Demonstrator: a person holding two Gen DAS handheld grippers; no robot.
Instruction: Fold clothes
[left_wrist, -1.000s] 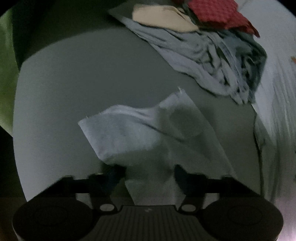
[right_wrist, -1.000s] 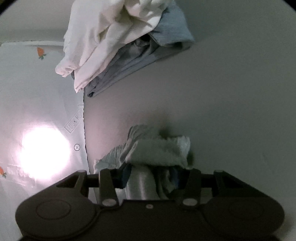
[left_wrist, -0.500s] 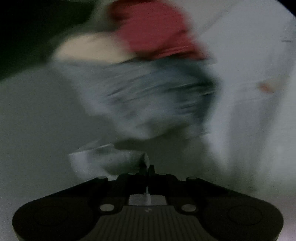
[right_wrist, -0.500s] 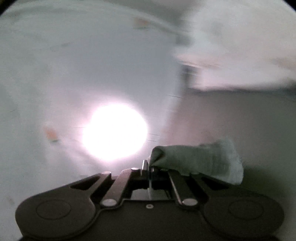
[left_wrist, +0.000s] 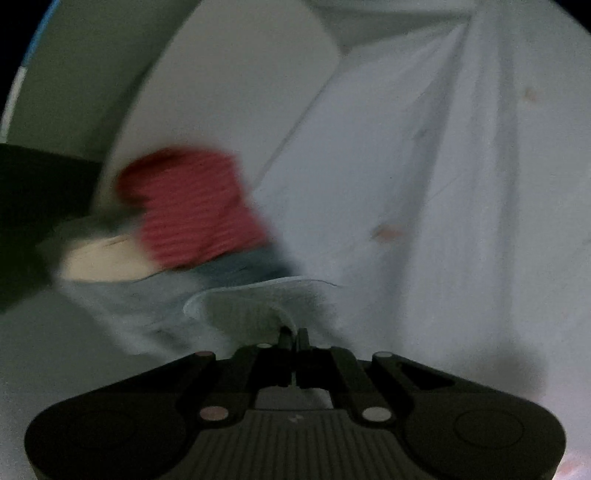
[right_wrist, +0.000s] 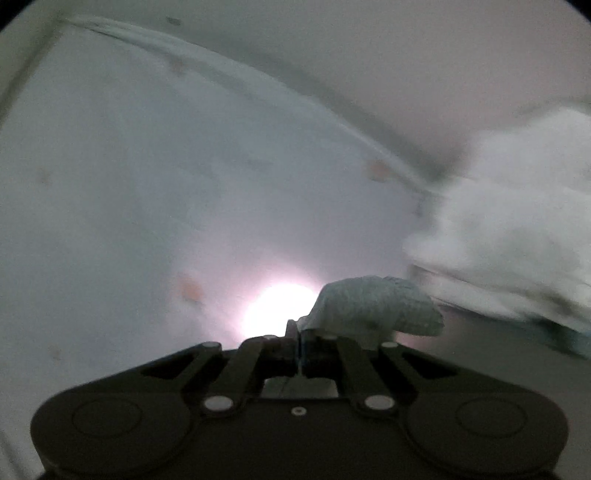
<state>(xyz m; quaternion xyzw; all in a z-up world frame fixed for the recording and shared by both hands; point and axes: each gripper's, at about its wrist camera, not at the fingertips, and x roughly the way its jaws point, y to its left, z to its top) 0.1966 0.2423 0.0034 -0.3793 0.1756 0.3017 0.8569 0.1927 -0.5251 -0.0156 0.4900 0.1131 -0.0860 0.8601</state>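
While both views are blurring with motion, the left gripper (left_wrist: 294, 334) is sitting at the bottom of its own picture with its jaws pressed together on a pale grey-blue cloth (left_wrist: 255, 308), whose edge is bunching and fanning out just above the fingertips. Its opening has just been closing, and the fabric is caught between the pads. On the other side, the right gripper (right_wrist: 298, 332) is likewise pinching shut on another part of what looks like the same cloth (right_wrist: 380, 312), which is bulging up and to the right of the fingertips in a soft lump; those jaws have also just been closing on it.

Just beyond the left gripper's handful, a pile of clothes (left_wrist: 173, 236) is lying on the grey table (left_wrist: 44, 347): a red patterned piece (left_wrist: 192, 206) is sitting on top, a cream piece (left_wrist: 103, 262) beside it to the left, and bluish fabric underneath, all smeared. Behind the pile, a pale sheet with small orange marks (left_wrist: 424, 184) is filling the right of that view.

Past the right gripper, a bright glare (right_wrist: 280, 310) is shining on the same kind of pale sheet, and a white heap of fabric (right_wrist: 517, 229) is lying to the right, too blurred to make out further.
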